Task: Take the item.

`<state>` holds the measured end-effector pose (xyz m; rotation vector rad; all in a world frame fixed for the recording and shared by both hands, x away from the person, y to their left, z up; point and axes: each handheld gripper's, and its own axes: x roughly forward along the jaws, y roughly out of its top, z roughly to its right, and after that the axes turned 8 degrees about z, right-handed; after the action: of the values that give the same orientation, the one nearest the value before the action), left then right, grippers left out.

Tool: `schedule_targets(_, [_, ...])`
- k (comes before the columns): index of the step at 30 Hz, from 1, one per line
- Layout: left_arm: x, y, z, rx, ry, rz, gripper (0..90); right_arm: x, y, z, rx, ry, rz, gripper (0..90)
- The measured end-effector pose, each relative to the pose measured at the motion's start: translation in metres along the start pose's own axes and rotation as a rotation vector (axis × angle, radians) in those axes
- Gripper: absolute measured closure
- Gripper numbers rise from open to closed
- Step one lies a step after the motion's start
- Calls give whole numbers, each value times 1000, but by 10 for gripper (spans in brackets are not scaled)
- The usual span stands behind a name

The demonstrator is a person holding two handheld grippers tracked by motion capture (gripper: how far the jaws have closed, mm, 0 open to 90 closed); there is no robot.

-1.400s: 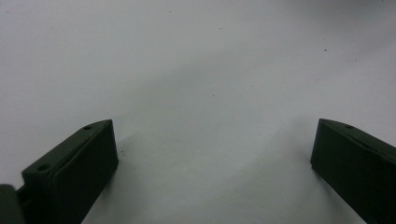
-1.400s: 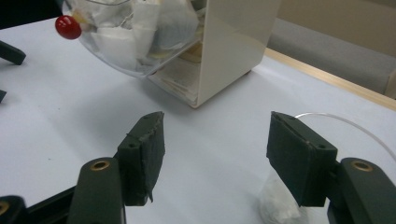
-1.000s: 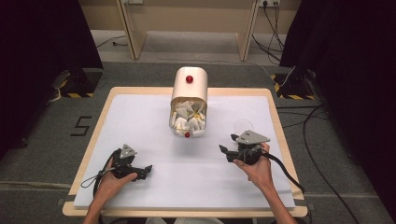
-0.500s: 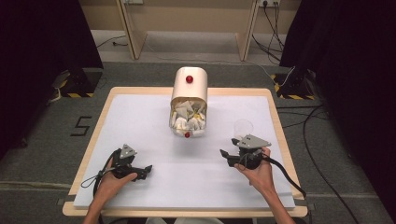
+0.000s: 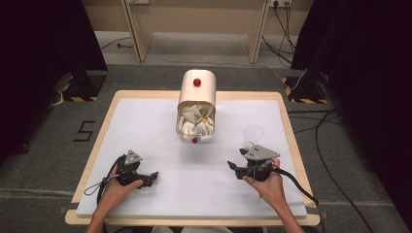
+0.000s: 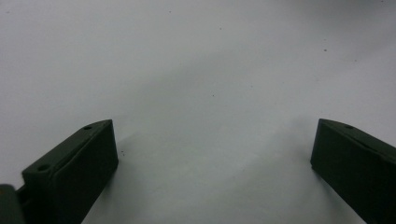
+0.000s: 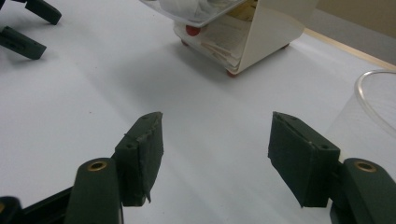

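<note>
White mat (image 5: 145, 131) covers the wood-rimmed table (image 5: 286, 121) on grey carpet (image 5: 43, 160).

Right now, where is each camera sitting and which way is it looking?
High view: above the person's side, looking forward and down on the table; both hands and forearms show.
Left gripper view: on the left gripper, facing bare table; its jaws show.
Right gripper view: on the right gripper, facing the cream box; its jaws show.
Shared: the high and right gripper views both show the clear cup.
</note>
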<state>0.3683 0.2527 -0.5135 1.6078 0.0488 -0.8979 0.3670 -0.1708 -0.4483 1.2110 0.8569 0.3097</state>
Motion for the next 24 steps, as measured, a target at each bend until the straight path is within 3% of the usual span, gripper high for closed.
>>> schedule_targets(18, [0,0,0,1,1,0,0,-8,-23,7,37,-22,-69,328])
schedule_targets(24, [0,0,0,1,1,0,0,-9,-26,3,12,-22,-104,306])
